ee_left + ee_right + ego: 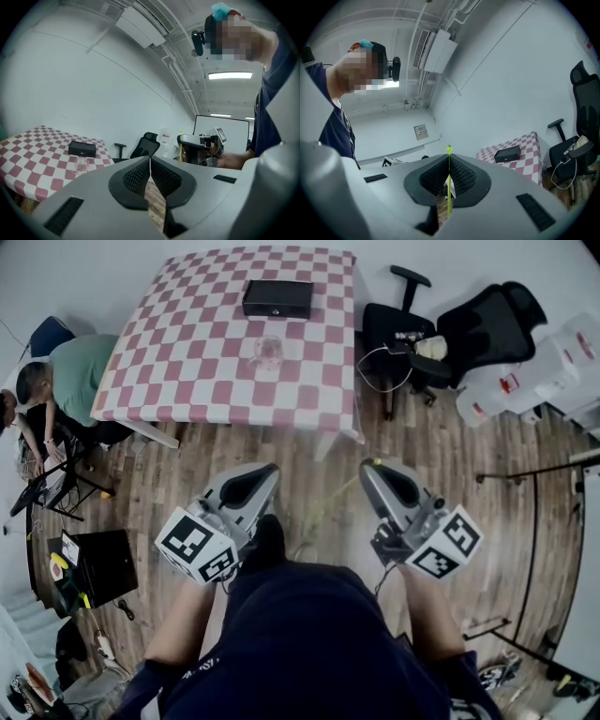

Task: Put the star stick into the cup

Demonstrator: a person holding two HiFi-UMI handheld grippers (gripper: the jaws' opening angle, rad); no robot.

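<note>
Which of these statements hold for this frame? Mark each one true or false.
1. The right gripper is shut on the thin green star stick. True.
2. The star stick already stands in the cup. False: it is in the right gripper, away from the cup.
3. The left gripper holds the black box. False: its fingers are closed on nothing; the box lies on the checkered table.
4. Both grippers are over the wooden floor. True.

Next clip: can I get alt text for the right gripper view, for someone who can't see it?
The right gripper is shut on a thin green star stick whose tip pokes out past the jaws. Behind it at right, a red-checked table carries a black box, with a black office chair beyond; the person is at left.
</note>
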